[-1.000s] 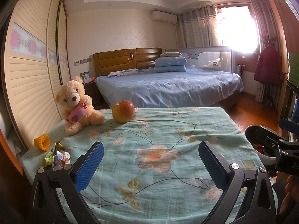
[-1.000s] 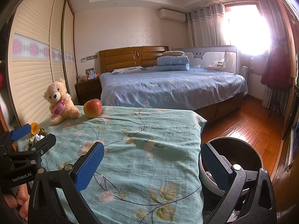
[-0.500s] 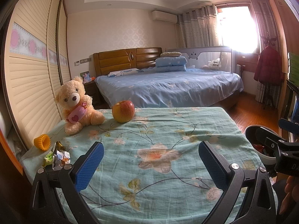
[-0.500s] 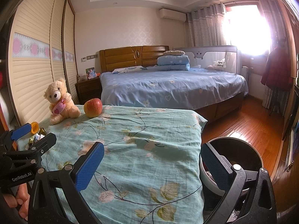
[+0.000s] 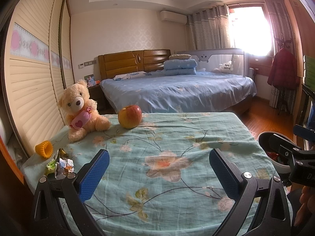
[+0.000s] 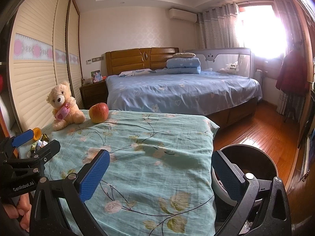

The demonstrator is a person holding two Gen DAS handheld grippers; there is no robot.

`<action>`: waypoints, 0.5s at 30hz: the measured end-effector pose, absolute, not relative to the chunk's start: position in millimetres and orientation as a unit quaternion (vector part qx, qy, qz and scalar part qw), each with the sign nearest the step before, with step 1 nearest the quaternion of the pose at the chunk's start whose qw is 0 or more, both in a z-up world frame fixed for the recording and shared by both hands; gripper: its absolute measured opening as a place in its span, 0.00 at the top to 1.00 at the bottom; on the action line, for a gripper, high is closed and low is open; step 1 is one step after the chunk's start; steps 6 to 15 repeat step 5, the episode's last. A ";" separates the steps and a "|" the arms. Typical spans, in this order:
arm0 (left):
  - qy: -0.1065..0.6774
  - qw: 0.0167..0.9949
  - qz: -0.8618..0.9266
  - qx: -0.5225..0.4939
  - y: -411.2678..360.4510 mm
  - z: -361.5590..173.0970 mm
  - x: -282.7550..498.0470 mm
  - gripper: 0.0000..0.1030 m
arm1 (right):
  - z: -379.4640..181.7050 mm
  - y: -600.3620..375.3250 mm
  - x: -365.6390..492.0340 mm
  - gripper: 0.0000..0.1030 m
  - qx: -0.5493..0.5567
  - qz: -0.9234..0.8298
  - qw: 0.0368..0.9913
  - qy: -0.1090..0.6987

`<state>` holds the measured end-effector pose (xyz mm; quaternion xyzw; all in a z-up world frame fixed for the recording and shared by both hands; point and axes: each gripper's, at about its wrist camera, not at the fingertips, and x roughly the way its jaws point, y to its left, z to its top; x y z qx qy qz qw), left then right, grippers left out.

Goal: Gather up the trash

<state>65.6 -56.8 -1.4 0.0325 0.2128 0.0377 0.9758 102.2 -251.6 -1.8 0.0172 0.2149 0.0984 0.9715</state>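
Simply crumpled, colourful wrappers (image 5: pixel 61 166) on floral cloth (image 5: pixel 167 157).

1. My left claw cam sits low at the near edge of the bench (image 5: pixel 167 137), facing the bed (image 5: pixel 177 92).
2. Right cam's further right, by the bench corner, over the bin (image 6: pixel 254 157).
3. Both catch the teddy (image 5: pixel 80 110), the apple (image 5: pixel 130 116) and each other's claw.

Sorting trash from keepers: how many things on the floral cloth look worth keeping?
3: a teddy bear at the far left corner, an apple right beside it, and a yellow hair tie near the left edge, by the crumpled wrappers. The wrappers may hide more.
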 end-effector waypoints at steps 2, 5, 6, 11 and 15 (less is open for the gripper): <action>0.214 0.976 0.036 0.031 -55.4 -1.5 66.9 0.01 | -2.0 -251.7 102.2 0.00 0.017 0.098 0.971 0.217; 0.218 0.975 0.036 0.028 -53.8 -2.3 68.9 0.01 | -3.8 -251.7 102.3 0.00 0.019 0.098 0.970 0.224; 0.218 0.975 0.036 0.028 -53.8 -2.3 68.9 0.01 | -3.8 -251.7 102.3 0.00 0.019 0.098 0.970 0.224; 0.218 0.975 0.036 0.028 -53.8 -2.3 68.9 0.01 | -3.8 -251.7 102.3 0.00 0.019 0.098 0.970 0.224; 0.218 0.975 0.036 0.028 -53.8 -2.3 68.9 0.01 | -3.8 -251.7 102.3 0.00 0.019 0.098 0.970 0.224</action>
